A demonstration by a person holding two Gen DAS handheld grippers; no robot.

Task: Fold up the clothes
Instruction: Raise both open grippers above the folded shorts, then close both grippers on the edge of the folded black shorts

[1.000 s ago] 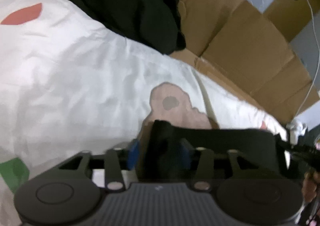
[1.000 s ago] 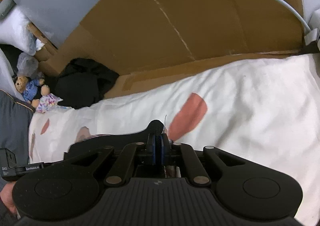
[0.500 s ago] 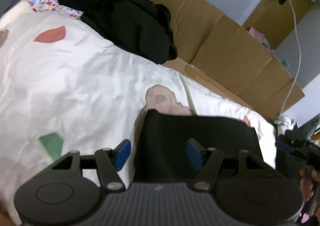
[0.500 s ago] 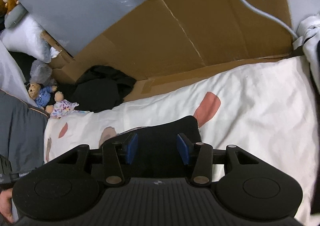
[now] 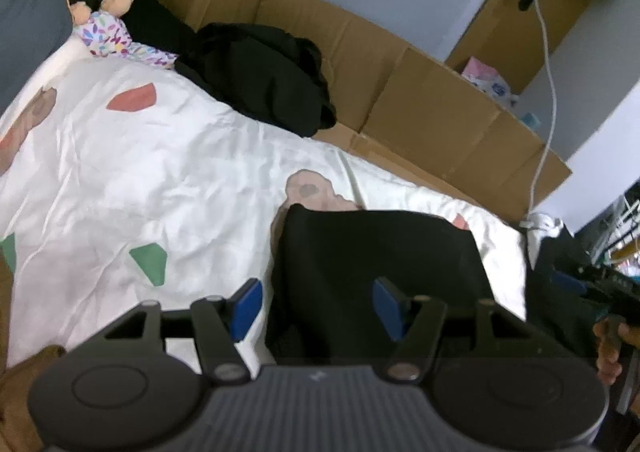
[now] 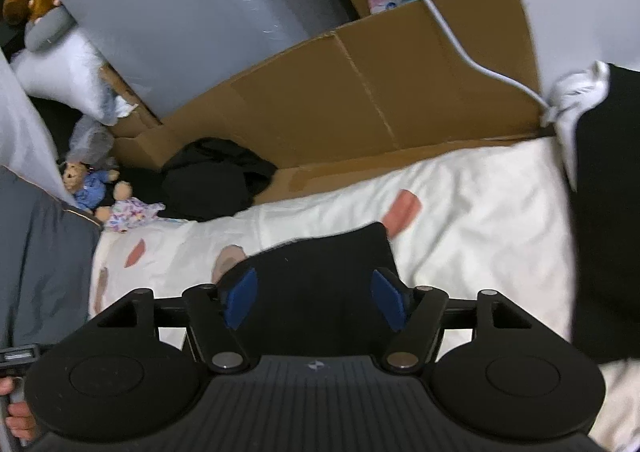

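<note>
Black folded garment [image 5: 380, 264] lies flat on the bed [image 5: 160, 180], a neat dark rectangle with its long axis running across from one gripper to the other. Seen from the left gripper [image 5: 316, 306], it sits directly ahead of and below the jaws, its left edge just inside the left blue pad, its bulk reaching off to the right. Seen from the right gripper [image 6: 316, 298], the same cloth [image 6: 324, 276] fills the gap between the pads and ends in a corner just ahead and right. Both sets of jaws stand wide apart and hold nothing; each hovers over its own end of the garment, so neither arm looks clearly nearer. Any next fold would probably turn on that cross-wise axis, each gripper taking the short edge beneath it. Well ahead, against the cardboard [image 5: 440, 104], a heap of dark clothes [image 5: 264, 76] waits unfolded.
</note>
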